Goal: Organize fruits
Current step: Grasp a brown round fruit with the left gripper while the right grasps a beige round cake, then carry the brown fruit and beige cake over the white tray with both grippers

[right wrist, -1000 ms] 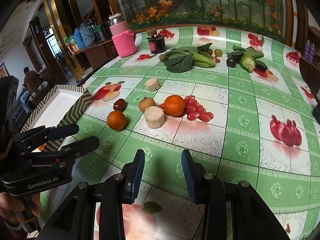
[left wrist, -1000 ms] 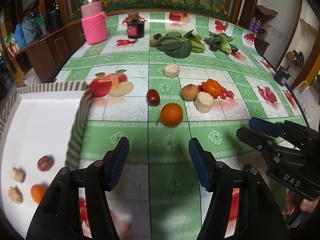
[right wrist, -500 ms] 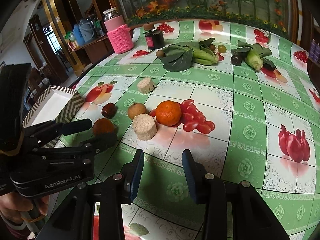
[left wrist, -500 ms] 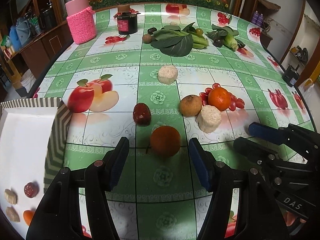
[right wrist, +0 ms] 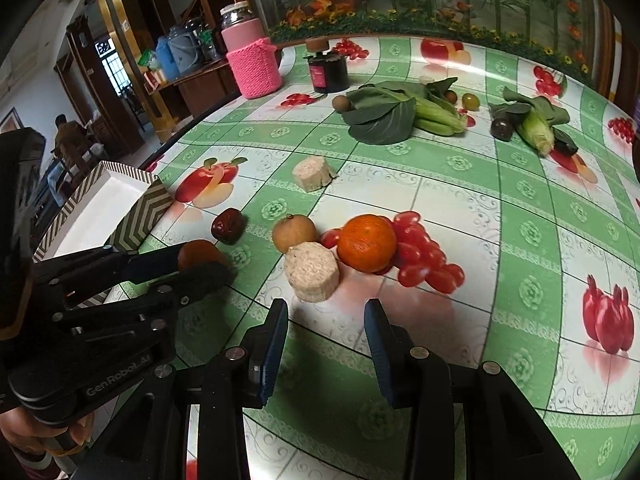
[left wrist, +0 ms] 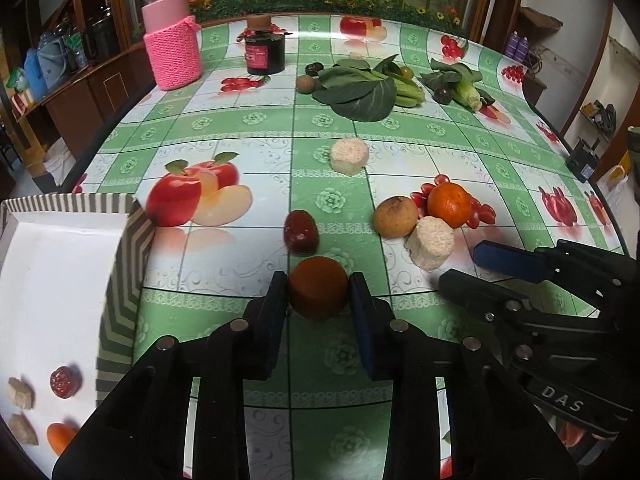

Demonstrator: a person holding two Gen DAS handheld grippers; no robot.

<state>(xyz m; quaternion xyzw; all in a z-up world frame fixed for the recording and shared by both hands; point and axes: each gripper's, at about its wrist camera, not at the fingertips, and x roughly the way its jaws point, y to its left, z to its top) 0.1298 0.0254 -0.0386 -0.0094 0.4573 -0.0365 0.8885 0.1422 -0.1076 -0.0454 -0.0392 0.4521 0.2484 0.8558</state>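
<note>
Through my left camera, my left tongs (left wrist: 319, 292) have both pads pressed against the near orange (left wrist: 318, 293), which sits on the tablecloth (left wrist: 256, 120) just ahead of the red date (left wrist: 301, 233); I judge the bite shallow, at the pad tips only, so the round fruit could squirt forward into the date when I lift. The striped tray (left wrist: 120, 280) lies to my left with a few pieces already in it, and its raised wall could clip the orange in transit. Through my right camera, my right tongs (right wrist: 326, 344) hang spread and empty near the pale cylinder (right wrist: 312, 277), beside the second orange (right wrist: 366, 242); crowding my left tongs (right wrist: 202, 266) risks a knock.
</note>
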